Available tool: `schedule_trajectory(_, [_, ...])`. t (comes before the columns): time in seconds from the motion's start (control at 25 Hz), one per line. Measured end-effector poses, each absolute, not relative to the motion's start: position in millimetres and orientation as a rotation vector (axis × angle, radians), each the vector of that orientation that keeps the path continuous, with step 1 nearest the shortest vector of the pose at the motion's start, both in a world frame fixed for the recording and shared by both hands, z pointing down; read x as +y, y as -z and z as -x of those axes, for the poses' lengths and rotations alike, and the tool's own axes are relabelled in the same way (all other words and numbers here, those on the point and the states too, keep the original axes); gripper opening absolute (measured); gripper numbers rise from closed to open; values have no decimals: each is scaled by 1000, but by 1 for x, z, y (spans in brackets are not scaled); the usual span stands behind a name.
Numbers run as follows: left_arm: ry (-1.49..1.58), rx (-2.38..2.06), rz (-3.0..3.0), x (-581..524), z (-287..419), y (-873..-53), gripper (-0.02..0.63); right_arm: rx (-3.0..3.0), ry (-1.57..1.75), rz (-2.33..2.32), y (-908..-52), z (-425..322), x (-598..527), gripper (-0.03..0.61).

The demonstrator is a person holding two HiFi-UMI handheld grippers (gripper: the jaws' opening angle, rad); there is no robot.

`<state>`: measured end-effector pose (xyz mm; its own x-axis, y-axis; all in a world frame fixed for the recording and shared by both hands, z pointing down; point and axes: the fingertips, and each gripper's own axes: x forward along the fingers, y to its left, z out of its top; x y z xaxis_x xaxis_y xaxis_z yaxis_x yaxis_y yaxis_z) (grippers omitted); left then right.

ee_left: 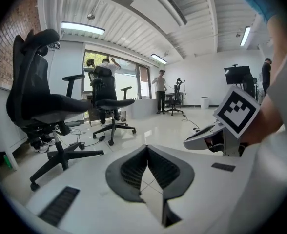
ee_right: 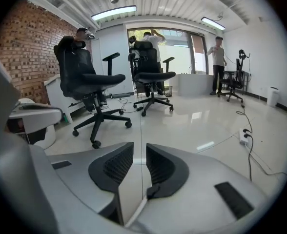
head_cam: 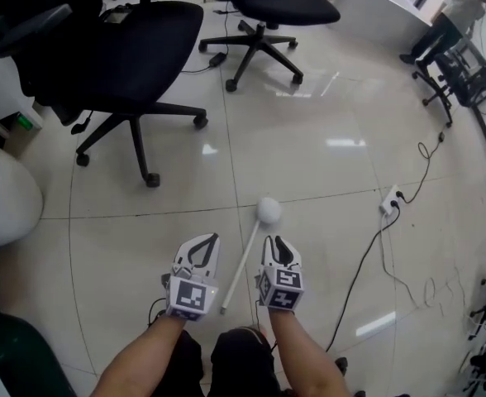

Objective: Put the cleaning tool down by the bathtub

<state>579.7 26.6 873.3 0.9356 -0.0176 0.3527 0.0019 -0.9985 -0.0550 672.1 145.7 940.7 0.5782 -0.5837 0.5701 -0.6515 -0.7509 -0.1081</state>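
The cleaning tool (head_cam: 246,259) is a thin white stick with a round white head (head_cam: 268,210). It lies slanted on the floor tiles between my two grippers. My right gripper (head_cam: 277,241) is just right of the stick, its jaws apart with a clear gap (ee_right: 139,149). A short piece of the white stick (ee_right: 135,212) shows low at the base of that gap, and the pads do not press on it. My left gripper (head_cam: 207,240) is left of the stick. Its jaws meet at the tips (ee_left: 146,148) with nothing between them.
A white rounded tub-like body (head_cam: 3,195) sits at the far left. Two black office chairs (head_cam: 119,64) (head_cam: 268,11) stand ahead. A power strip (head_cam: 390,199) and cables (head_cam: 367,263) lie to the right. A person (head_cam: 454,19) stands far right by a large white basin (head_cam: 375,11).
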Motion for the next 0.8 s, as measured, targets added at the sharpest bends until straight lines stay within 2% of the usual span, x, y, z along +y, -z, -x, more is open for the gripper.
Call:
schedule_trajectory(0.44, [831,-222,2970,40,-577,-1041,-3,-977,-1175,-2565,-1134,-660,146,111])
schedule_trajectory(0.8, [839,-320,2878,52,-589,-1061,-3,-872,-1406,-2442,-1243,-652,152,126])
